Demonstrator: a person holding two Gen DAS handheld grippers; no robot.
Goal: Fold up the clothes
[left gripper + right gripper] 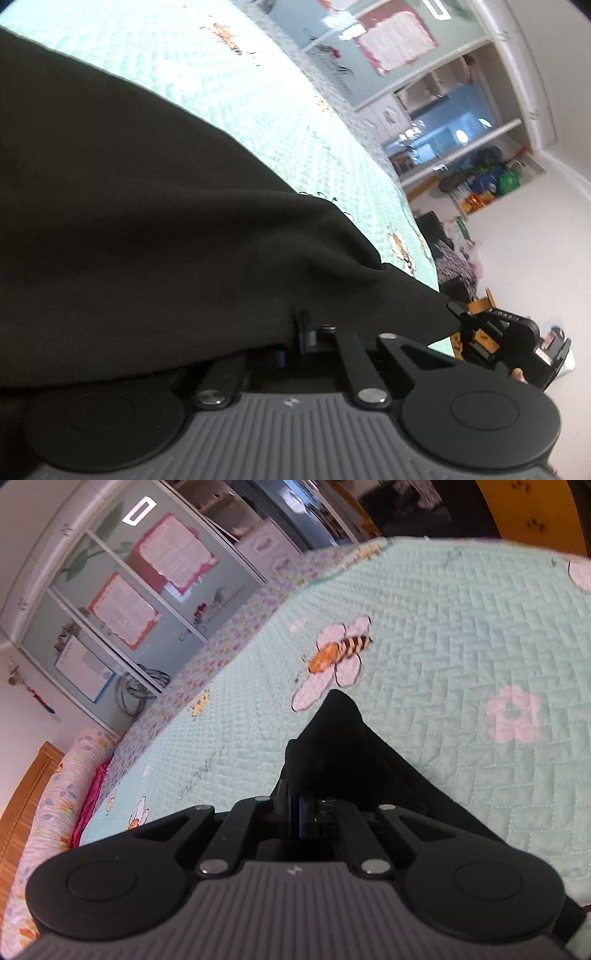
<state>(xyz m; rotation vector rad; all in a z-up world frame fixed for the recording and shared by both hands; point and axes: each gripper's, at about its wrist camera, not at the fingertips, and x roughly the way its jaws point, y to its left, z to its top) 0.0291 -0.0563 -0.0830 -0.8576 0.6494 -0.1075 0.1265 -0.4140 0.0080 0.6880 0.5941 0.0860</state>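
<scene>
Black garment (332,738) in right gripper (295,812)

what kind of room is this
Probably a bedroom in a home. A quilted mint bedspread with bees and flowers covers a bed, a floral bolster lies along a wooden headboard, and cluttered shelves line the wall.

No legible text anywhere.
</scene>
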